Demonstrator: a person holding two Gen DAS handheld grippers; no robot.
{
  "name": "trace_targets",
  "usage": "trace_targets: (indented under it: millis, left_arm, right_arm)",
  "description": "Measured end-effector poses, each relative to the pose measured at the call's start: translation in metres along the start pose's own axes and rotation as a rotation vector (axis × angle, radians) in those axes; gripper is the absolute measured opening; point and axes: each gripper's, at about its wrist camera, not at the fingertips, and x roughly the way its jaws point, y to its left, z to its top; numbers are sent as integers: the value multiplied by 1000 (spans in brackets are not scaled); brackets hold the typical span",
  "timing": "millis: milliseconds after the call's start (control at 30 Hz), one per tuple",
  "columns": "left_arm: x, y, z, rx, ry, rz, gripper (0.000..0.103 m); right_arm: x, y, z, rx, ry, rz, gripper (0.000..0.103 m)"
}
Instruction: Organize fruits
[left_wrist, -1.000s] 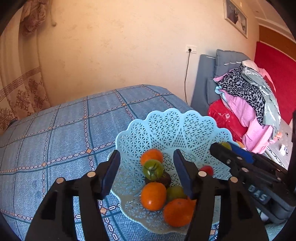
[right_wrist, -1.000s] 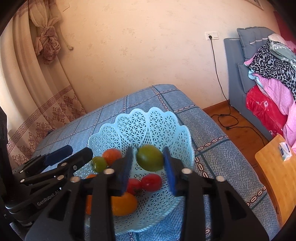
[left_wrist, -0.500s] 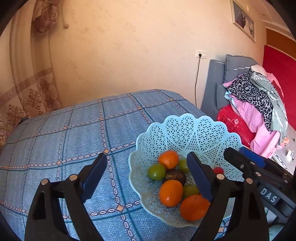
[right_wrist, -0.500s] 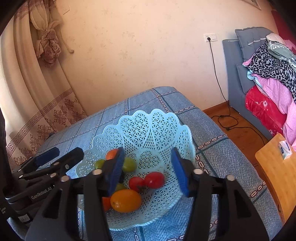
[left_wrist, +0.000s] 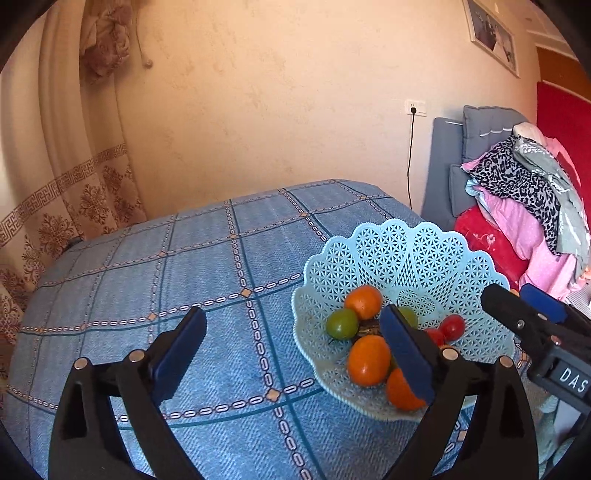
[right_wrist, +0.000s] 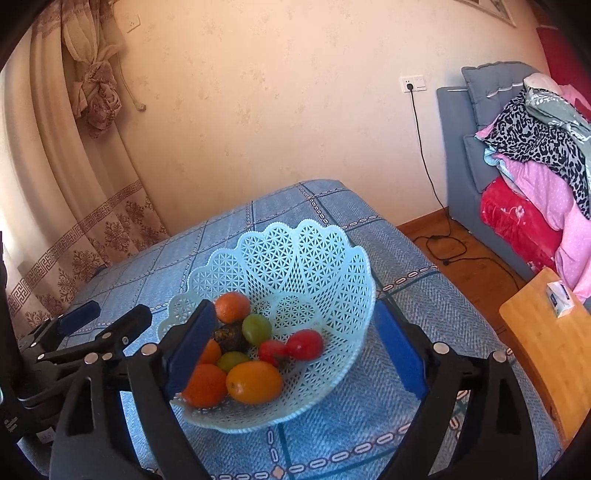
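A pale blue lattice basket (right_wrist: 314, 266) (left_wrist: 413, 254) stands on the blue checked tablecloth (left_wrist: 184, 280). It holds several fruits: oranges (right_wrist: 255, 382) (left_wrist: 368, 360), green fruits (right_wrist: 256, 328) (left_wrist: 342, 324), red tomatoes (right_wrist: 305, 344) (left_wrist: 452, 326) and a dark fruit (right_wrist: 229, 336). My left gripper (left_wrist: 291, 356) is open and empty, above the cloth left of the basket. My right gripper (right_wrist: 299, 349) is open and empty, raised above the basket's near side. It also shows in the left wrist view (left_wrist: 532, 317).
The table's right edge drops to a wood floor with a black cable (right_wrist: 443, 247). A wooden chair seat (right_wrist: 546, 339) is at the right. A grey sofa piled with clothes (right_wrist: 535, 147) stands by the wall. A tied curtain (right_wrist: 92, 92) hangs at the left.
The right gripper opened and let a green fruit drop into the basket, then drew back. The left gripper opened wider and moved back and to the left, away from the basket.
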Motion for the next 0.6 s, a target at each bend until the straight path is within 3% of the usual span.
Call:
trace_targets:
  millis: [600]
  left_arm:
    - [-39,11,-19,18,-50,51,97]
  right_arm:
    - [-26,12,-17,-54,-10,-37,98]
